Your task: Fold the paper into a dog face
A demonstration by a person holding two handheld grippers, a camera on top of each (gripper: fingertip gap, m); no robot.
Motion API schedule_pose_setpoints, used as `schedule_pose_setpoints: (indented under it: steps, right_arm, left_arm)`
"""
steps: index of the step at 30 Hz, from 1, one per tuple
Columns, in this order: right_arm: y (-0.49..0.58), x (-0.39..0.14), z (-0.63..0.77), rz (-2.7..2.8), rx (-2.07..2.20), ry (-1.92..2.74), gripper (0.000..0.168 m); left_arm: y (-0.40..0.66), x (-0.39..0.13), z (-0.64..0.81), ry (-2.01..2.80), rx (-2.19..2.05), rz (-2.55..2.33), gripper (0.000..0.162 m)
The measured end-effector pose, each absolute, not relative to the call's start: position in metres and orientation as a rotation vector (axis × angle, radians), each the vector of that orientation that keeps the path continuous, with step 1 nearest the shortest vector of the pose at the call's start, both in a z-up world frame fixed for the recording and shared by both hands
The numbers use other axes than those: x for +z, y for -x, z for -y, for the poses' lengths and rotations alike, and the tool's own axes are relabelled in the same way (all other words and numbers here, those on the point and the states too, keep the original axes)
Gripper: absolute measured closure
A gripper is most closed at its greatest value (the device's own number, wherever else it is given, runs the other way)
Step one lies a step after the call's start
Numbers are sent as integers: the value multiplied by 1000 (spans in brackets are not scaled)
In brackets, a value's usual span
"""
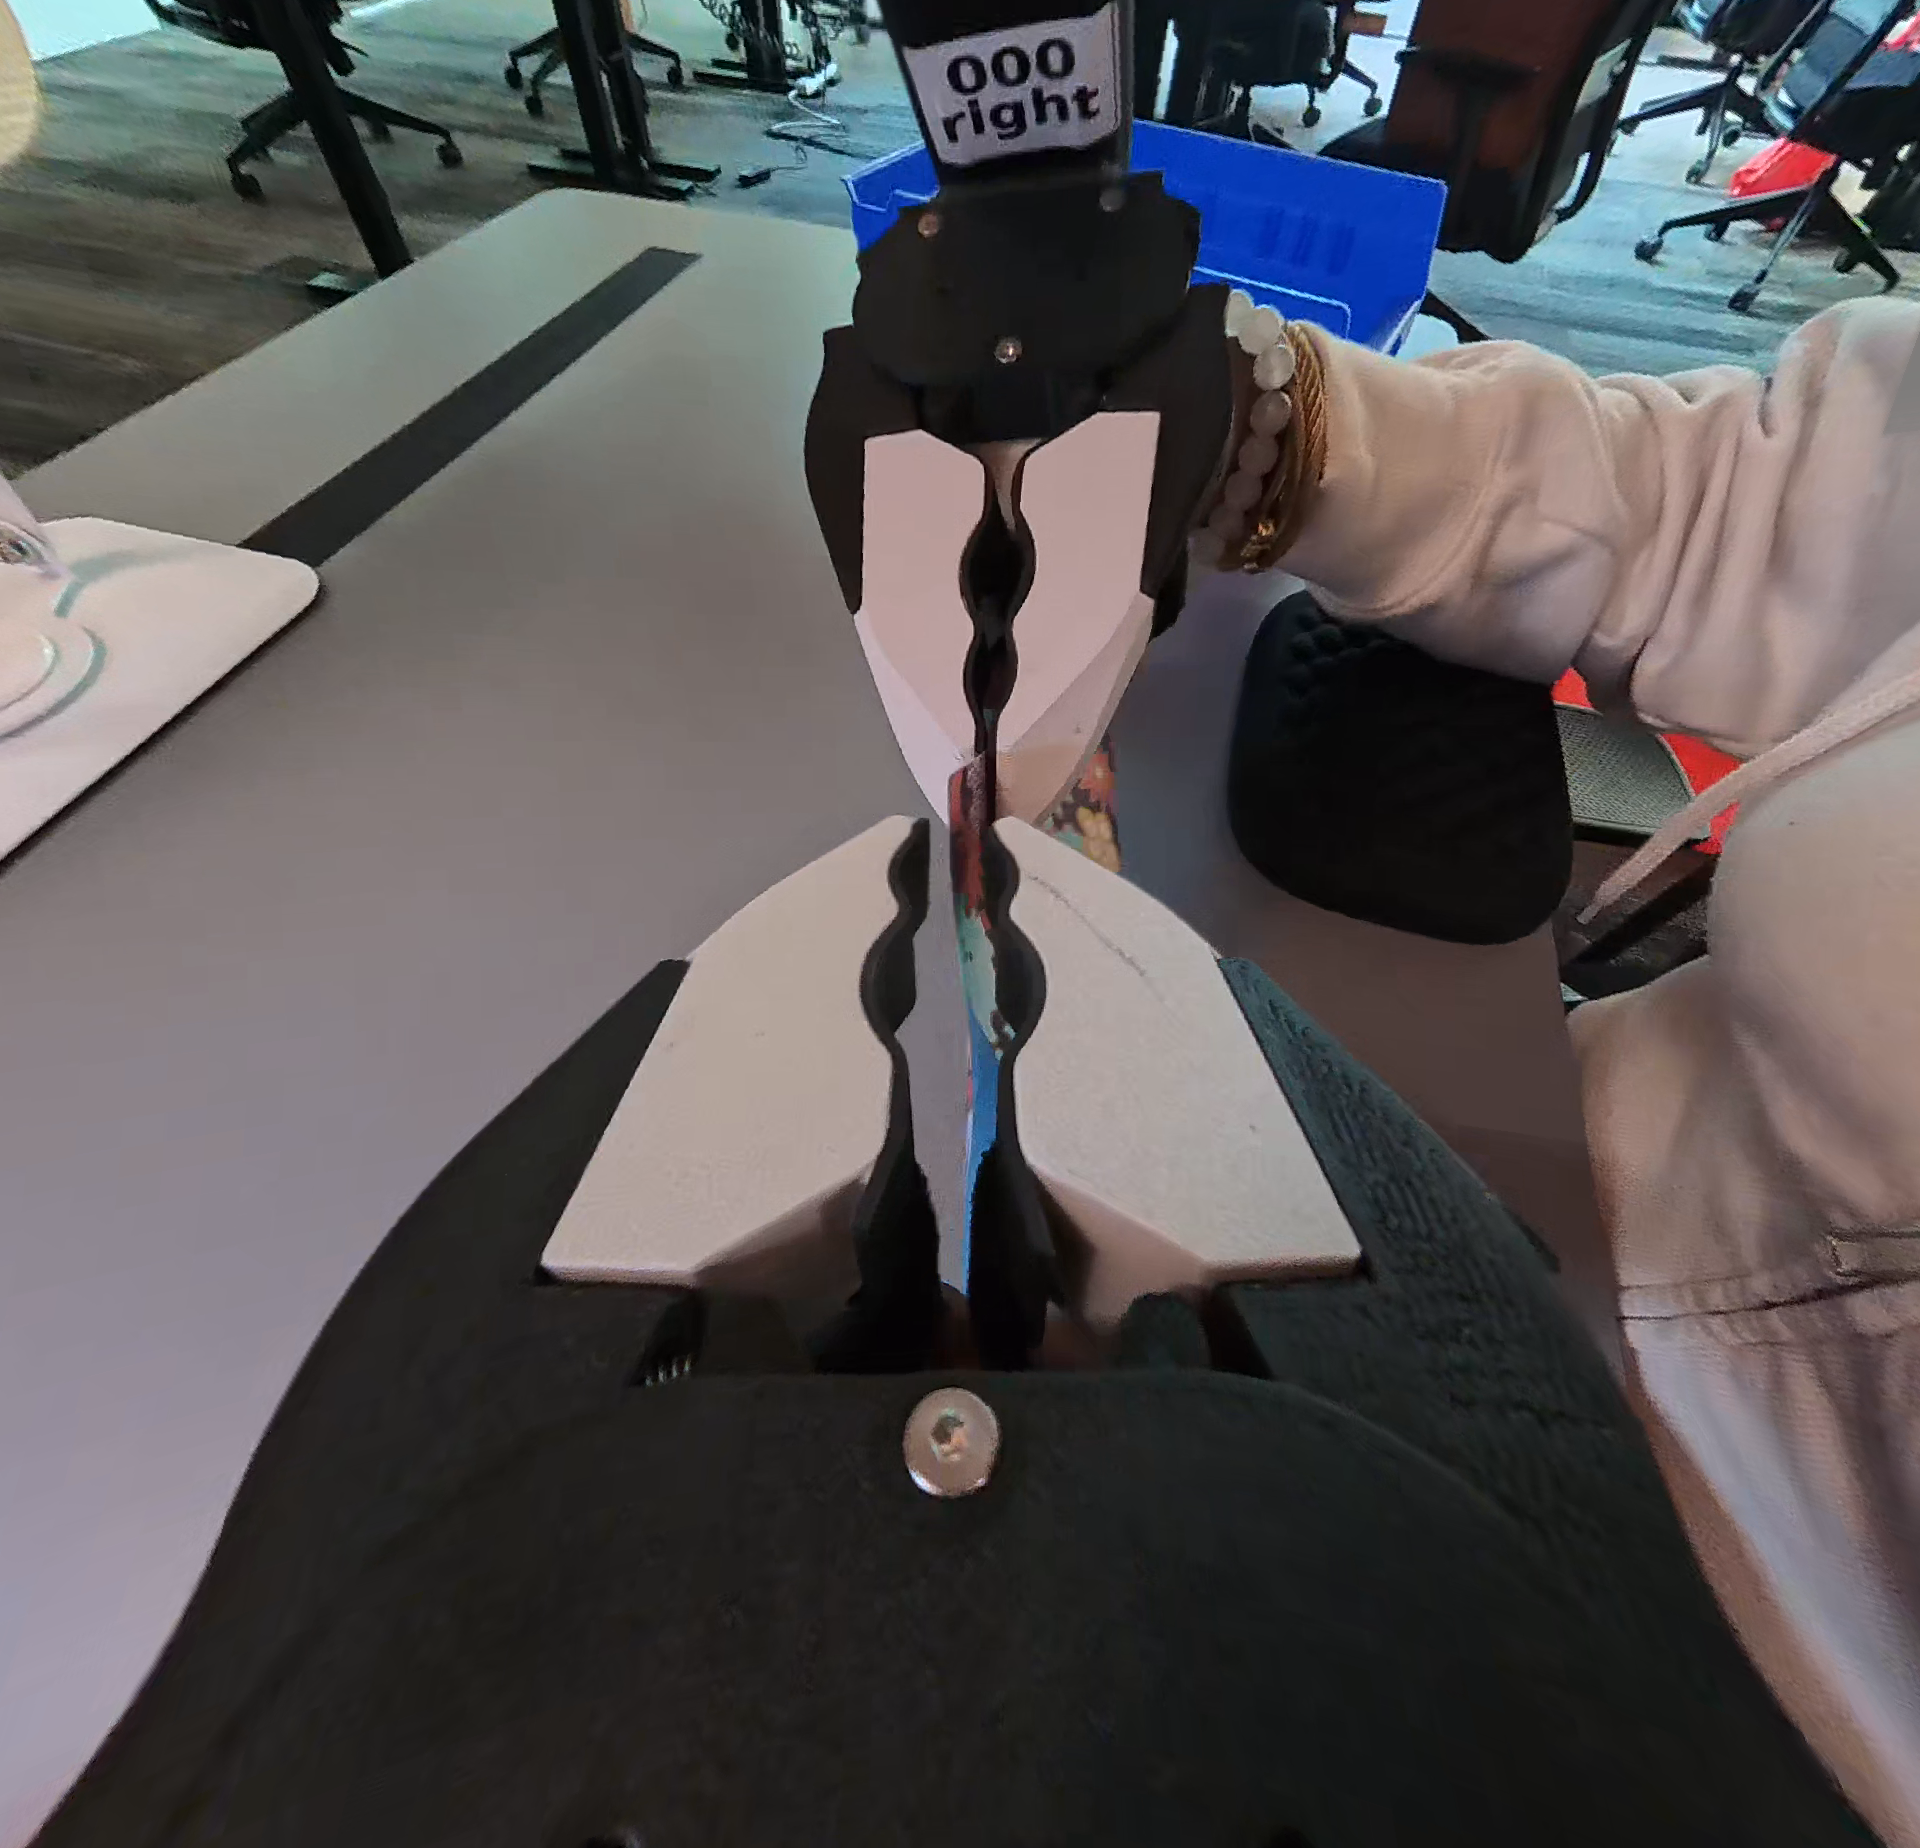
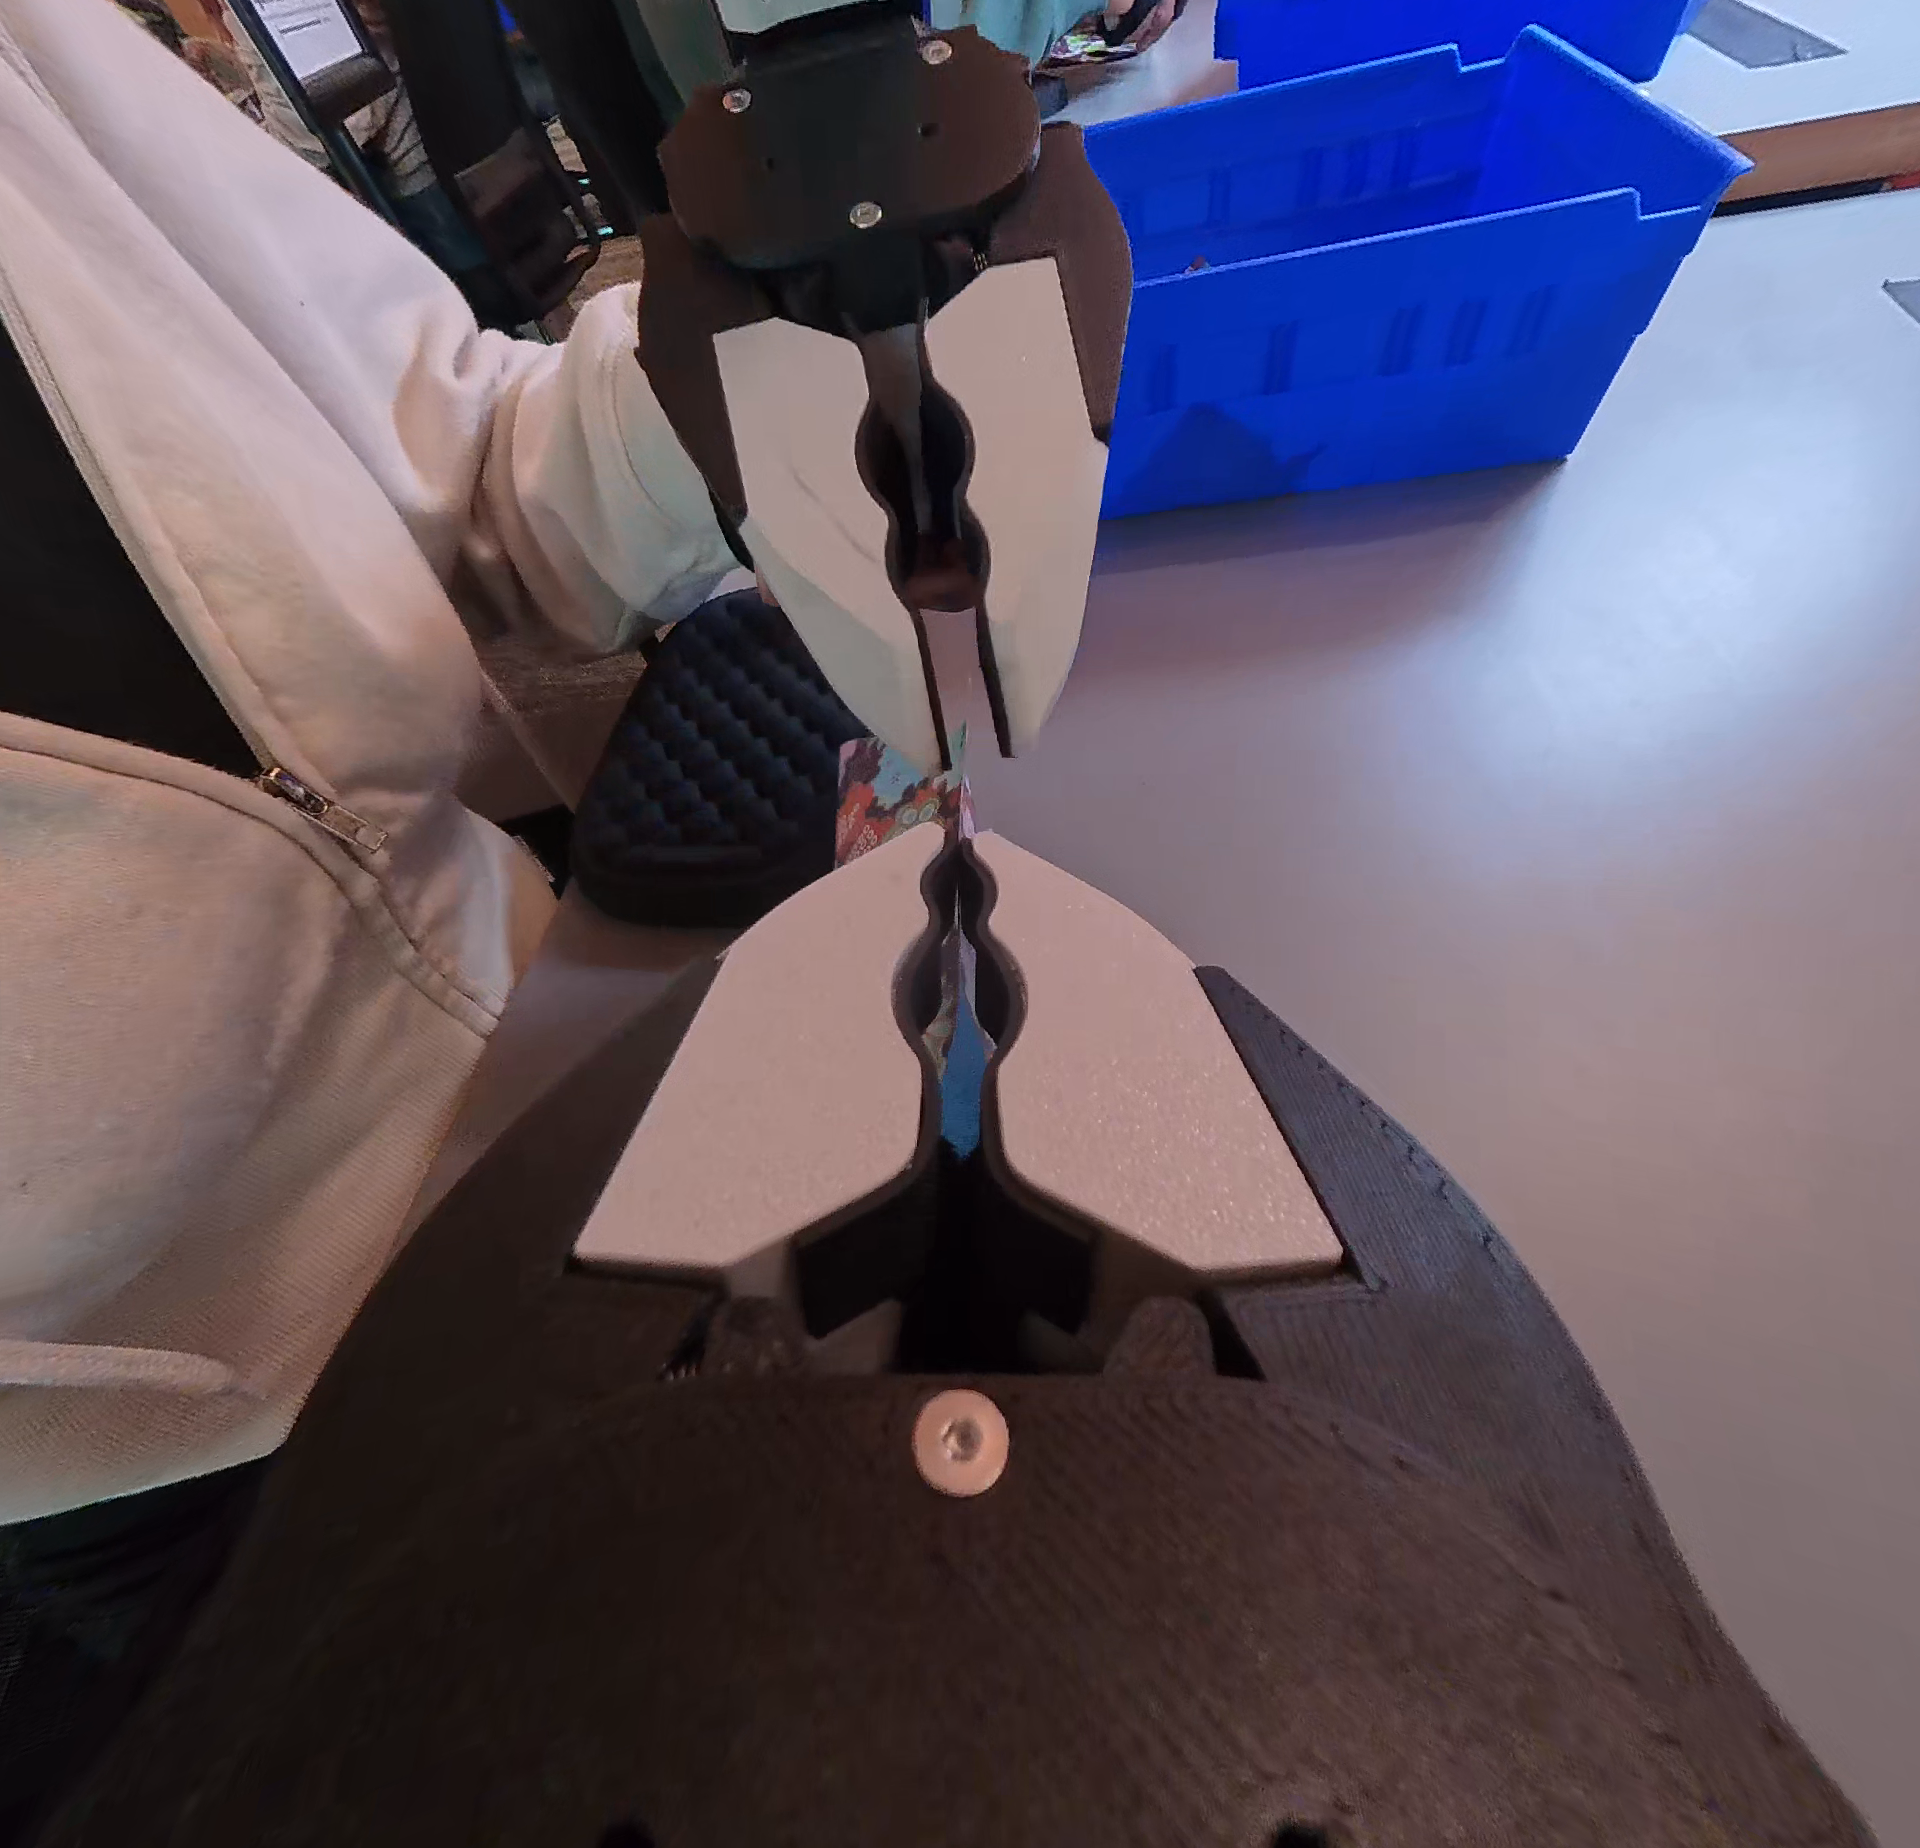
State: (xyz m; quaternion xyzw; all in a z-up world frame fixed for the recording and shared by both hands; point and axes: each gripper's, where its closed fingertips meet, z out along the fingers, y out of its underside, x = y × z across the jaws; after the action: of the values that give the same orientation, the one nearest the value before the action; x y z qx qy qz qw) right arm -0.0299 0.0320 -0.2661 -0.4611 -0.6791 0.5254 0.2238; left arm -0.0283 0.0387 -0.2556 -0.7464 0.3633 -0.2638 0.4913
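A small patterned paper (image 1: 977, 925), floral on one side and white on the other, is held edge-on in the air between my two grippers, which face each other tip to tip. My left gripper (image 1: 958, 832) has its jaws nearly closed on one end of the paper. My right gripper (image 1: 985, 749) is shut on the other end. In the right wrist view, the right gripper (image 2: 961, 848) pinches the paper (image 2: 894, 796), and the left gripper (image 2: 971, 749) meets it from above. Most of the paper is hidden between the fingers.
The grey table (image 1: 468, 759) lies below. A blue bin (image 2: 1403, 344) stands on it to the right and also shows in the left wrist view (image 1: 1299, 229). A black padded chair part (image 1: 1392, 759) and a person's pale sleeve (image 1: 1507, 510) are close by. A white flat base (image 1: 135, 635) lies at the left. My left and right fingertips are right by each other.
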Motion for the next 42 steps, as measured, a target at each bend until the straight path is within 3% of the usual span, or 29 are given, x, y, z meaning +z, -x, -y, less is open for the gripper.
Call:
schedule_pose_setpoints:
  steps: [12, 29, 37, 40, 42]
  right_arm:
    - [30, -268, -34, 1854, 1472, 1290, 168]
    - [29, -271, -35, 1841, 1440, 1370, 168]
    - [19, -261, -41, 1855, 1350, 1279, 150]
    - [19, -260, -33, 1930, 1348, 1226, 153]
    - [21, -263, -28, 1980, 1353, 1222, 166]
  left_arm:
    - [24, -257, -38, 1806, -689, -859, 162]
    - [24, -261, -41, 1816, -723, -822, 162]
    - [25, -258, -38, 1803, -967, -728, 162]
    - [24, -258, -36, 1790, -1053, -706, 162]
    - [23, -257, -34, 1778, -1103, -698, 162]
